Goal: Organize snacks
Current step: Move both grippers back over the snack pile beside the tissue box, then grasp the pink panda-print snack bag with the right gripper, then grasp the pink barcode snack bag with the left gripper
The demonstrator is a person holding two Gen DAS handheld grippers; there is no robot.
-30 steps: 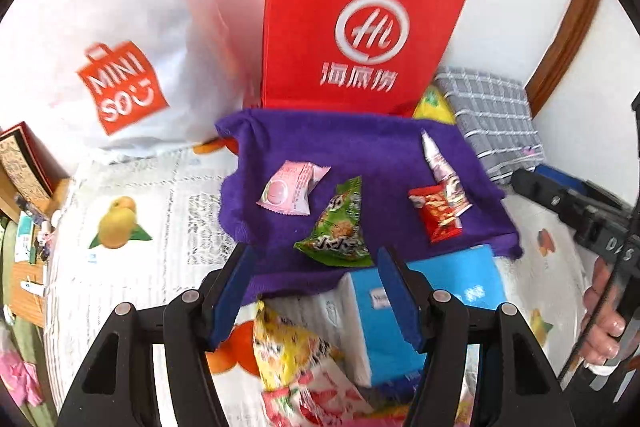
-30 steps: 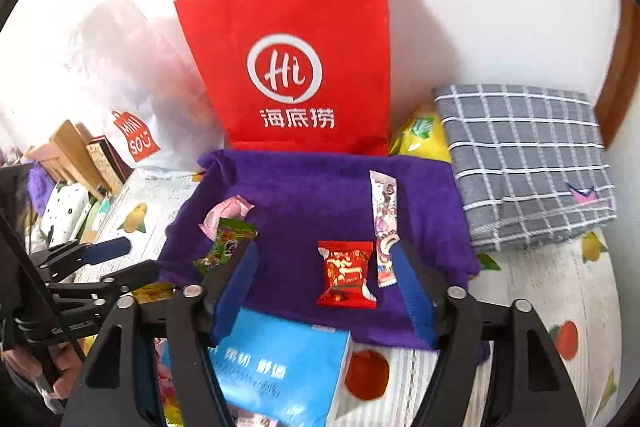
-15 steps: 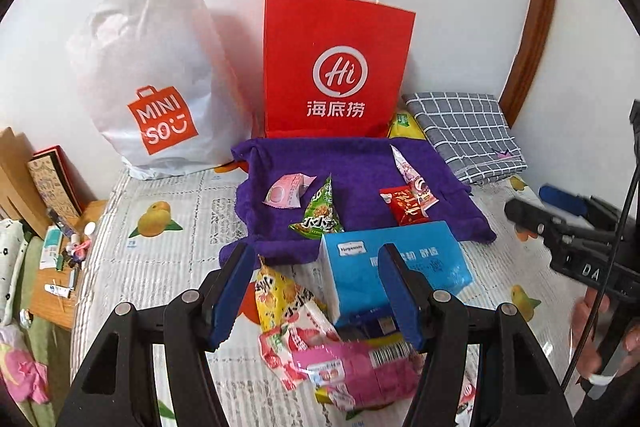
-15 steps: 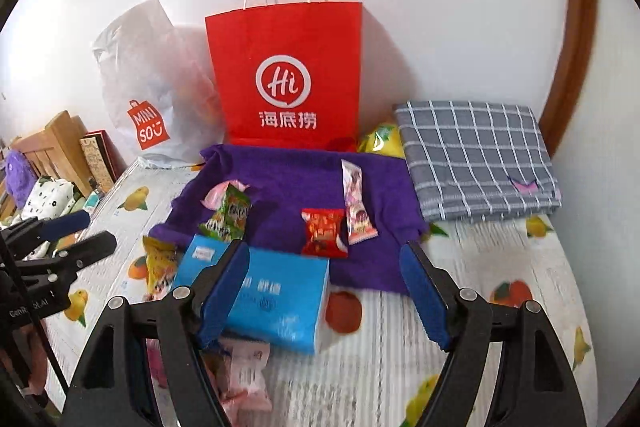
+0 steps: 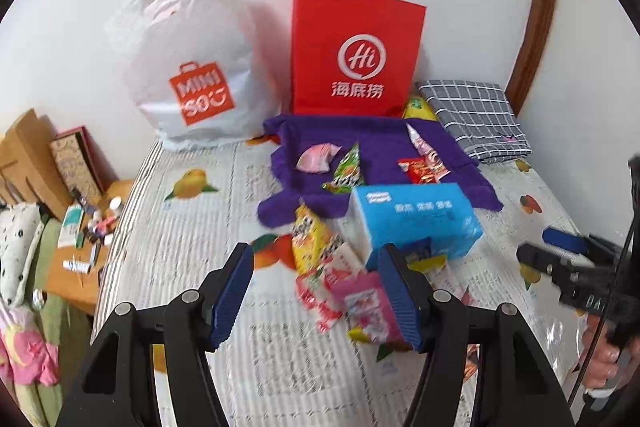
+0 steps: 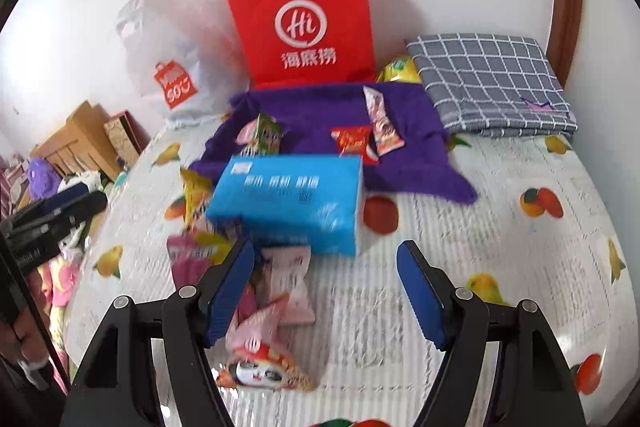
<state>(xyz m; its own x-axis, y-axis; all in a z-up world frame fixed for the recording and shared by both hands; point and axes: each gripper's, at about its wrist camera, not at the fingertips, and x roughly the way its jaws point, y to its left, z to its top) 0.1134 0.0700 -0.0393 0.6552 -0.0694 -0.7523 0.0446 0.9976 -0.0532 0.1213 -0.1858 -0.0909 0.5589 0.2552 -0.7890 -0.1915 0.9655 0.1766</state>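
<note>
Judging by the layout, you're approx. halfway: four snacks already sit on the purple cloth [image 5: 376, 147], i.e. a pink pack [image 5: 318, 157] w/ a green pack [image 5: 347, 171] touching it on the left side, and a red pack [image 5: 418, 171] w/ a long pink stick [image 5: 424, 151] beside it on the right. Still left: the loose pile [image 5: 344, 287] on the bedsheet [image 5: 192, 239], just in front of and left of the blue box [image 5: 416, 219], incl. a yellow pack [image 5: 310, 239], pink wrappers and, nearest the right wrist cam, a pack w/ a painted face [image 6: 256, 371]. Exact count in the pile is hard to tell, as they overlap and blur. Your left gripper [image 5: 316, 295] hangs over the pile, jaws apart, nothing pinched. Your right gripper [image 6: 324, 291] is also empty above the sheet; its jaws have just been closing a little but stand wide. Further out, a red bag [image 5: 356, 55] and a white bag [image 5: 196, 67] lean on the wall behind the cloth, w/ a checked cloth [image 5: 476, 119] to the right.
</note>
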